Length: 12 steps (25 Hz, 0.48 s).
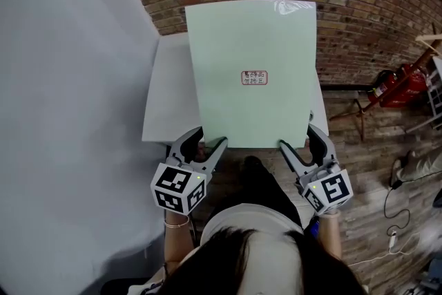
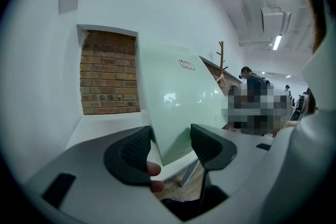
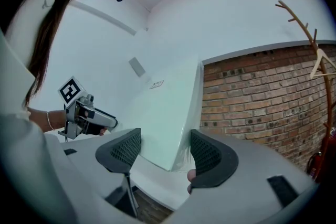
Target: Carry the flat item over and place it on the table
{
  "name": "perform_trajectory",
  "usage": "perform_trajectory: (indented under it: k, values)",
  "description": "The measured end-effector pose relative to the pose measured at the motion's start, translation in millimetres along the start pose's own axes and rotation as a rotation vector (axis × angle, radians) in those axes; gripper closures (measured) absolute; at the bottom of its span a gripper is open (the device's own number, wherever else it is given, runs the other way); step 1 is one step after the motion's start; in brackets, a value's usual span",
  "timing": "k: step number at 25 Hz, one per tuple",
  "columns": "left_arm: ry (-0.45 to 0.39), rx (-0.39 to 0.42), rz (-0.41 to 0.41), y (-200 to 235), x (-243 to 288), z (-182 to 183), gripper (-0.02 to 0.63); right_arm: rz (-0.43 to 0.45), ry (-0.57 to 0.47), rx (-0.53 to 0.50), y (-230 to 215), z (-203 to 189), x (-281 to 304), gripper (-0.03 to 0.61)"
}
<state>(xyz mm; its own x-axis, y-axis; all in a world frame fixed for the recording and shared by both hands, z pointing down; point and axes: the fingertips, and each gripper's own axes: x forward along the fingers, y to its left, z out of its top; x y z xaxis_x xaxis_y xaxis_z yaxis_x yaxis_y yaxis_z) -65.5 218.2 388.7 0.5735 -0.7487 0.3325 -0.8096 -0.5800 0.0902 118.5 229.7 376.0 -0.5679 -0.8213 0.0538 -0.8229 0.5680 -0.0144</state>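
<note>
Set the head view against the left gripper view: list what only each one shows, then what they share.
Head view only: the right gripper, its jaws apart around the green panel at its near edge, and a red fire extinguisher at the right. Left gripper view only: a wooden coat stand, a ceiling light and a person standing far off. Both: the panel with its small red label, the white table, and the left gripper, jaws apart around the panel's corner.
</note>
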Motion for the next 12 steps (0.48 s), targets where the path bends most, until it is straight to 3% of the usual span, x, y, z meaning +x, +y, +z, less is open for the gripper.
perform_trajectory:
  k: [12]
  values:
    - [0.01,-0.012,0.001,29,35,12,0.364,-0.002,0.018,0.007,-25,1,40,0.265]
